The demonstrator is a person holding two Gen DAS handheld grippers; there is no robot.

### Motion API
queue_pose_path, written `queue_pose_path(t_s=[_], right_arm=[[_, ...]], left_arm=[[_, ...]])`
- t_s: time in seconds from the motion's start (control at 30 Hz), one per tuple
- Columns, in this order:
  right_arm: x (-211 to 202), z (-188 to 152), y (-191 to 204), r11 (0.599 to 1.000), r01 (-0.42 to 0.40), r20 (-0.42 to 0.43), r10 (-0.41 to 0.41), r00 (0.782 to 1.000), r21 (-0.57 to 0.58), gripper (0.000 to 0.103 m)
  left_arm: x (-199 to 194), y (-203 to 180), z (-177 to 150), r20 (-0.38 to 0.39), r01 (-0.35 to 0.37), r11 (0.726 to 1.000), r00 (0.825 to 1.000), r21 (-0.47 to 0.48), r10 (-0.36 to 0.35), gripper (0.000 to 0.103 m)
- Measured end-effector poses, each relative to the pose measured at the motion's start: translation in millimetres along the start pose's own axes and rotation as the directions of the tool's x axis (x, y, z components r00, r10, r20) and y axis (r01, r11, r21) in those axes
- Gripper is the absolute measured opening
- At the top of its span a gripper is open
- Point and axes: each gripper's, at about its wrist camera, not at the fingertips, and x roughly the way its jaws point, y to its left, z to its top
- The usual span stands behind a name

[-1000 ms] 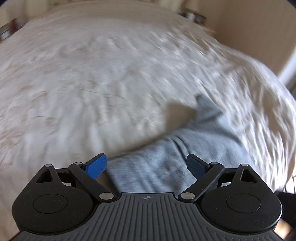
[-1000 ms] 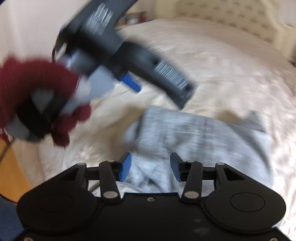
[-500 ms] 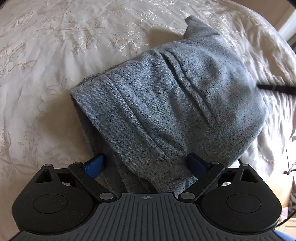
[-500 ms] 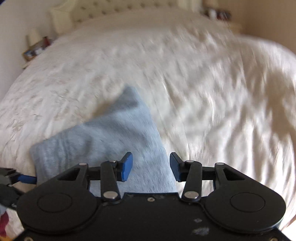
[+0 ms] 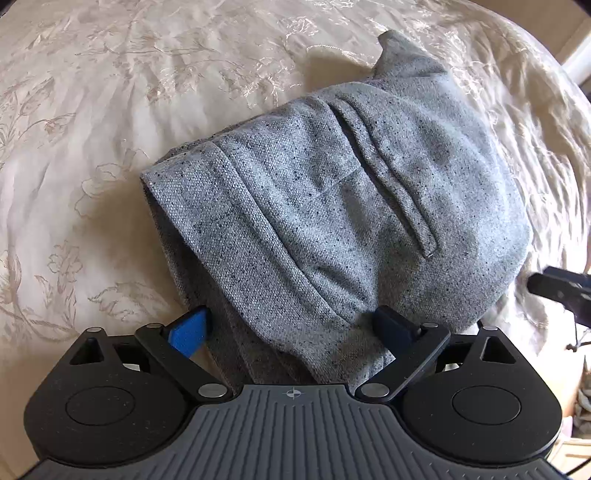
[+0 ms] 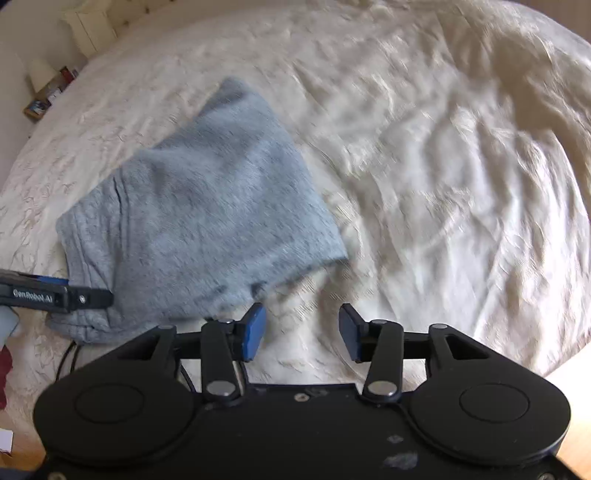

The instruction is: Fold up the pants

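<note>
The grey speckled pants (image 5: pixel 332 221) lie folded in a compact bundle on the cream bedspread (image 5: pixel 92 129), with a pocket seam on top. My left gripper (image 5: pixel 291 328) hangs just over their near edge, pointing steeply down. It is open wide, and the fabric lies between its blue pads (image 5: pixel 190 330) without being pinched. In the right wrist view the pants (image 6: pixel 199 221) sit to the upper left. My right gripper (image 6: pixel 301 330) is open over bare bedspread just past their right corner, with nothing between its fingers. The left gripper's tip (image 6: pixel 55 293) shows at the pants' left edge.
The embroidered bedspread (image 6: pixel 443 184) spreads wide to the right and far side. A tufted headboard (image 6: pixel 92 29) and a nightstand with small items (image 6: pixel 48 92) stand at the far left. A dark red sleeve (image 6: pixel 5 373) and a black cable (image 6: pixel 70 354) are at the near left.
My left gripper sank and tipped down over the pants, then held still. My right gripper rolled and swung right, so the pants slid to the left of its view.
</note>
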Motion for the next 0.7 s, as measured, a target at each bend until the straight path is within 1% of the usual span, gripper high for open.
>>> queue_pose_path(t_s=[0.07,0.1,0.13,0.17,0.2,0.23,0.27,0.3,0.33,0.37,0.4,0.43,0.5,0.57,0.63,0.7], right_arm=[[10.8,6.9,8.8,1.0,-0.002,0.004,0.002,1.0,-0.017,0.049],[20.2,14.6,12.5,0.999,0.009,0.008,-0.008,1.0,-0.037,0.049],[25.5,18.1,15.6,0.998,0.036,0.018,-0.035,0.999,-0.056,0.048],[30.6,21.8,14.9,0.995,0.086,0.031,-0.084,0.996,-0.059,0.047],[36.1,24.5,9.9,0.985,0.167,0.035,-0.166,0.986,-0.04,0.044],[40.4,25.5,1.4,0.973,0.232,0.023,-0.231,0.973,-0.007,0.038],[44.7,27.4,-12.0,0.957,0.286,-0.004,-0.286,0.958,0.053,0.031],[44.9,28.5,-23.0,0.946,0.305,-0.023,-0.305,0.952,0.105,0.029],[41.4,30.4,-33.2,0.941,0.3,-0.032,-0.299,0.954,0.159,0.029],[33.9,32.8,-40.4,0.941,0.274,-0.016,-0.277,0.961,0.199,0.029],[24.6,35.4,-43.2,0.947,0.248,0.013,-0.256,0.967,0.205,0.029],[14.7,39.9,-42.0,0.958,0.225,0.047,-0.237,0.97,0.178,0.029],[0.6,49.4,-34.6,0.979,0.175,0.098,-0.185,0.978,0.105,0.037],[-6.3,63.0,-23.7,0.993,0.11,0.136,-0.116,0.984,0.046,0.046],[-5.0,80.5,-7.2,0.998,0.059,0.163,-0.055,0.985,-0.018,0.047],[-1.3,98.4,8.6,0.997,-0.003,0.169,0.016,0.986,-0.078,0.049]], left_arm=[[1.1,-1.2,0.4,-0.003,0.0,1.0,1.0,0.006,0.0,0.096],[1.6,-2.3,0.5,-0.002,-0.001,1.0,1.0,0.01,0.001,0.096],[1.9,-2.6,0.3,-0.001,-0.001,1.0,1.0,0.013,0.001,0.097],[2.4,-3.1,-0.1,0.001,-0.002,1.0,1.0,0.015,0.002,0.097],[3.0,-3.8,-0.9,0.004,-0.003,1.0,1.0,0.016,0.003,0.097],[3.7,-4.3,-1.9,0.007,-0.006,1.0,1.0,0.018,0.006,0.098],[4.2,-4.7,-3.1,0.011,-0.008,1.0,1.0,0.017,0.008,0.098],[4.0,-4.7,-4.1,0.012,-0.008,1.0,1.0,0.012,0.008,0.098],[2.5,-4.5,-4.4,0.015,-0.005,1.0,1.0,0.006,0.005,0.097],[-0.7,-3.7,-4.8,0.021,-0.002,1.0,1.0,0.0,0.002,0.097],[-5.1,-3.5,-4.9,0.029,0.001,1.0,1.0,-0.002,0.0,0.096],[-11.2,-3.5,-4.3,0.042,0.002,1.0,0.999,-0.002,-0.002,0.096],[-27.8,-3.3,-0.6,0.093,0.013,1.0,0.996,-0.004,-0.012,0.096],[-47.5,-1.0,10.7,0.169,0.019,1.0,0.986,-0.025,-0.014,0.096],[-61.2,5.8,29.7,0.239,0.022,0.997,0.971,-0.079,-0.002,0.096],[-63.5,14.7,49.5,0.275,0.021,0.989,0.961,-0.144,0.019,0.097]])
